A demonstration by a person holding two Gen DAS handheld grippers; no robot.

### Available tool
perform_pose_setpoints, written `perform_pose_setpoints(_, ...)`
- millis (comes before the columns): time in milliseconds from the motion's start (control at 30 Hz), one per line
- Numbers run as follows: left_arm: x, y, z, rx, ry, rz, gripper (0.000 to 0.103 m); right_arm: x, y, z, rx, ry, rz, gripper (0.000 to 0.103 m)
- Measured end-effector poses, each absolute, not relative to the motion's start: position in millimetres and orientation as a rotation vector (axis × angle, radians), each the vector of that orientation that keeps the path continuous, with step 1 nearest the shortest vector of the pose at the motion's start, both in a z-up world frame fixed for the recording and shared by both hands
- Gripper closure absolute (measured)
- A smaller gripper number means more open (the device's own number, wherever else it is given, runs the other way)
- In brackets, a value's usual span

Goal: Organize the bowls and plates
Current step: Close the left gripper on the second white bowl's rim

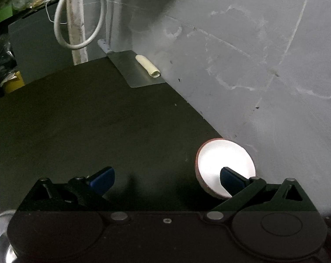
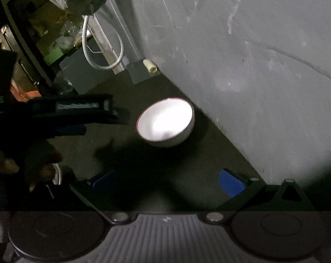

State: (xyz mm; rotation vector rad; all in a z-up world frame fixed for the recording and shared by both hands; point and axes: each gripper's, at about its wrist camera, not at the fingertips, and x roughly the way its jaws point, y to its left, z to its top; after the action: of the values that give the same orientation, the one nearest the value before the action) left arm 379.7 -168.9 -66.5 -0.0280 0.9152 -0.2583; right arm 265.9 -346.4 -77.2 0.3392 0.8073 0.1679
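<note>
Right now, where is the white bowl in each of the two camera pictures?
Left wrist view: bowl at lower right, beside the wall, partly behind the tool's right finger.
Right wrist view: bowl near the middle, on the dark table by the wall.
Shared landmark: the cream roll on the metal sheet at the far wall.

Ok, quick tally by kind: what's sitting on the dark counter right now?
Bowls: 1, the white bowl near the wall.
Metal sheets: 1, the flat metal sheet in the far corner.
Rolls: 1, the cream roll lying on that sheet.
Plates: 0 in view.
Total: 3.
</note>
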Motion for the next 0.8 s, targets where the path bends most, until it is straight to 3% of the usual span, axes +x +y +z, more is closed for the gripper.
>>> perform_pose_setpoints(367, 400.4, -180.4, -81.8, -0.043, 0.959, -0.332, 0.004, 293.6, -351.9, -83.4, 0.362, 0.756, 0.113, 0.019)
perform_pose_setpoints(633, 407.3, -181.4, -89.6, -0.068, 0.988, -0.362, 0.027, 312.0, -351.8, -91.7, 0.374, 0.757, 0.1, 0.032)
perform_pose_setpoints(733, 409.9, -183.3, -91.7, -0.077, 1.0, -0.376, 0.039, 317.3, -353.0, -96.3, 0.393, 0.756, 0.1, 0.042)
perform_pose_setpoints(800, 412.3, -184.5, -93.9, -0.085, 1.015, -0.382, 0.053, 320.5, -353.1, -98.3, 0.398, 0.758, 0.099, 0.047)
